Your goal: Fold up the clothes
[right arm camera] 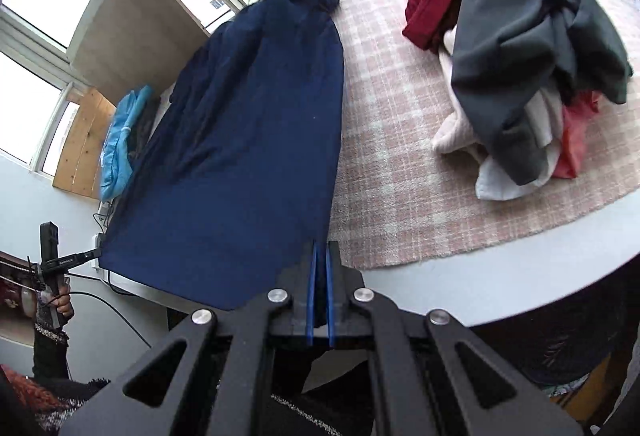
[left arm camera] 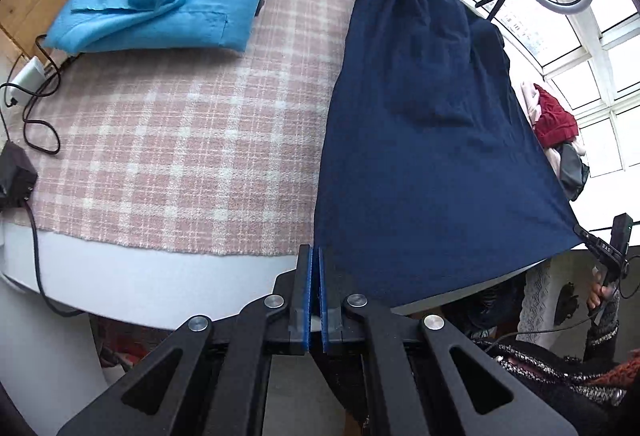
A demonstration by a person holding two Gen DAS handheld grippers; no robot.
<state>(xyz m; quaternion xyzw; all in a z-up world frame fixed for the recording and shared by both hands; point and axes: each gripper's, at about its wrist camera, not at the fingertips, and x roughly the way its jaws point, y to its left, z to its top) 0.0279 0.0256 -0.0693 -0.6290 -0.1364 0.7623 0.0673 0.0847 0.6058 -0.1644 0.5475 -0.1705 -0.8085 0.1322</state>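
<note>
Navy garment (left arm camera: 420, 140): lying centre frame on plaid blanket (left arm camera: 180, 124), left gripper (left arm camera: 316, 256) and right gripper (right arm camera: 322, 252) each pinching a hem corner.

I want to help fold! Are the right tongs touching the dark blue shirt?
Touching. In the right wrist view, the right tongs are shut on the hem corner of the blue shirt.
</note>
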